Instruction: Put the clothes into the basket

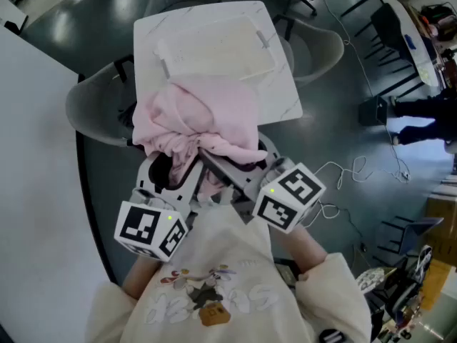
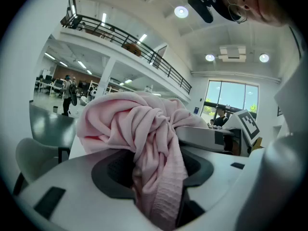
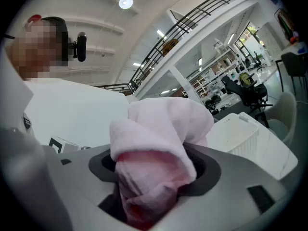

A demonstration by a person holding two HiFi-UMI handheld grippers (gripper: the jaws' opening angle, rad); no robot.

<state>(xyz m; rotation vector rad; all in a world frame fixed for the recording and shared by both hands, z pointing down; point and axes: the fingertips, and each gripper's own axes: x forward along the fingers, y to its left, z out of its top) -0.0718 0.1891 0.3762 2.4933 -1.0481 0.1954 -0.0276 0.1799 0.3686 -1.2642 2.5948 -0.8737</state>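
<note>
Clothes [image 1: 196,120], one pink bundle, are clamped in both our left gripper [image 2: 155,170] and right gripper [image 3: 153,174] near the white basket [image 1: 235,63]; our sweatshirt [image 1: 207,302] print is too blurred to read.

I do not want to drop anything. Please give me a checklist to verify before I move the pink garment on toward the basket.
1. Left gripper grips the pink garment: ok, cloth is pinched between its jaws.
2. Right gripper grips it too: ok, a thick fold fills its jaws.
3. Basket has room: ok, the visible part looks empty.
4. Garment is over the basket: not ok, the basket seems to lie ahead of it on the table.
5. No cloth hangs low enough to catch the rim: cannot tell, the underside is hidden.
</note>
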